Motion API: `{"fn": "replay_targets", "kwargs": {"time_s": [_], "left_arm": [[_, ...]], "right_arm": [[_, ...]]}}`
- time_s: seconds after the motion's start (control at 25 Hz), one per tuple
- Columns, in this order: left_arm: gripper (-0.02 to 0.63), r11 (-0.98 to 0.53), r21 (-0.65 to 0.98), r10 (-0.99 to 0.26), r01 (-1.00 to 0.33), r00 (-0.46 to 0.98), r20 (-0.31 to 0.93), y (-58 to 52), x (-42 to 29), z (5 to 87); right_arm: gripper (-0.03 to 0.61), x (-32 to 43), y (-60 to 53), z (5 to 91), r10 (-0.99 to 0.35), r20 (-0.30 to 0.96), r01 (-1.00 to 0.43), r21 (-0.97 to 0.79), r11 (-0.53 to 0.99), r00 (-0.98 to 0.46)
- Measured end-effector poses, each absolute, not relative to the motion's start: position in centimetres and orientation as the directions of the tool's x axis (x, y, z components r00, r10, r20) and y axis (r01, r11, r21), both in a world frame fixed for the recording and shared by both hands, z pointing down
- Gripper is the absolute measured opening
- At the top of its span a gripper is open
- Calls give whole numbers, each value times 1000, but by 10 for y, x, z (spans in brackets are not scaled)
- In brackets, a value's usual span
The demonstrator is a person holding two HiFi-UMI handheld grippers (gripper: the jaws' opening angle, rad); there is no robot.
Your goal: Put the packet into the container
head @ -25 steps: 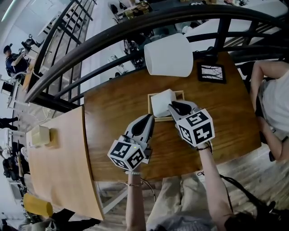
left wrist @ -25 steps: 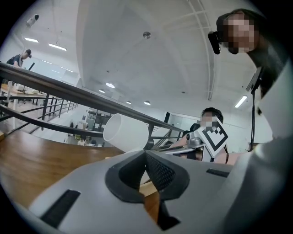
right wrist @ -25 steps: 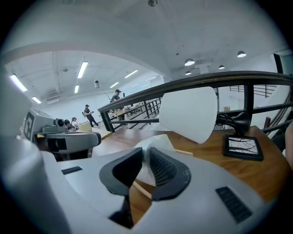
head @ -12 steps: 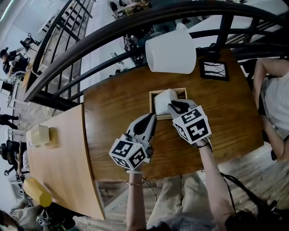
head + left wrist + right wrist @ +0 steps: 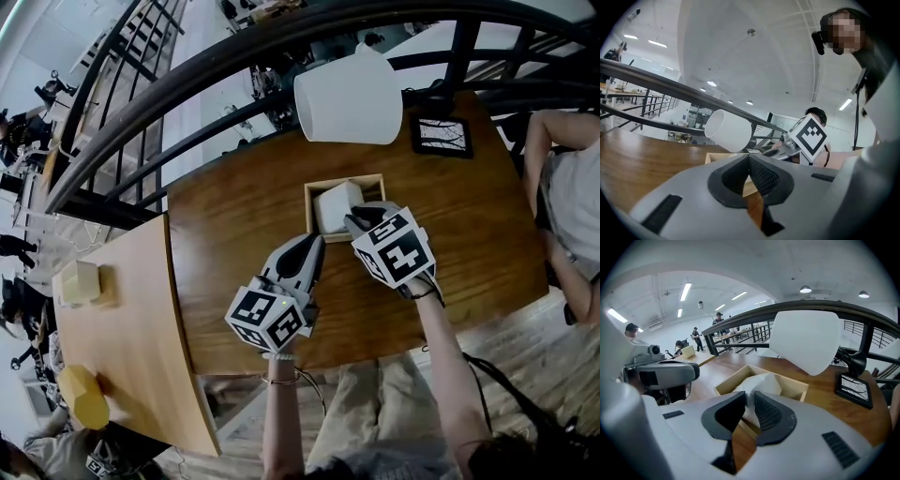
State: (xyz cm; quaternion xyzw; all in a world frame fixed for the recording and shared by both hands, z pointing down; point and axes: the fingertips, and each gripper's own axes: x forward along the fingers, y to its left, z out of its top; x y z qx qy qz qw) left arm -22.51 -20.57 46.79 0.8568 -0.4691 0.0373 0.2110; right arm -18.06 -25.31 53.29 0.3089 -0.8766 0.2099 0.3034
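A white packet sits inside the open wooden container in the middle of the dark wooden table. My right gripper reaches over the container's near right corner. In the right gripper view its jaws stand nearly together, pinching the packet's near edge above the container's rim. My left gripper rests just in front of the container's near left side. Its jaws are shut with nothing between them. The container shows just beyond them.
A white lamp shade hangs over the table behind the container. A small framed picture stands at the back right. A person sits at the right end, a lighter table adjoins at left, and a black railing runs behind.
My right gripper has edged a little closer over the container, still holding the packet. The left gripper has stayed where it was.
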Motion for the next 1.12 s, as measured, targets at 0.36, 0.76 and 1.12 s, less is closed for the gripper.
{"fn": "replay_targets", "kwargs": {"time_s": [0.36, 0.76, 1.12], "left_arm": [[5, -474, 331, -784, -816, 562, 262, -204, -220, 470], [5, -468, 338, -788, -817, 558, 258, -207, -214, 471], [5, -470, 345, -791, -812, 561, 243, -208, -208, 461]], "right_arm": [[66, -177, -251, 536, -400, 689, -674, -175, 717, -604], [115, -159, -252, 542, -395, 726, -673, -124, 729, -562], [114, -152, -241, 502, -432, 595, -665, -245, 706, -678]]}}
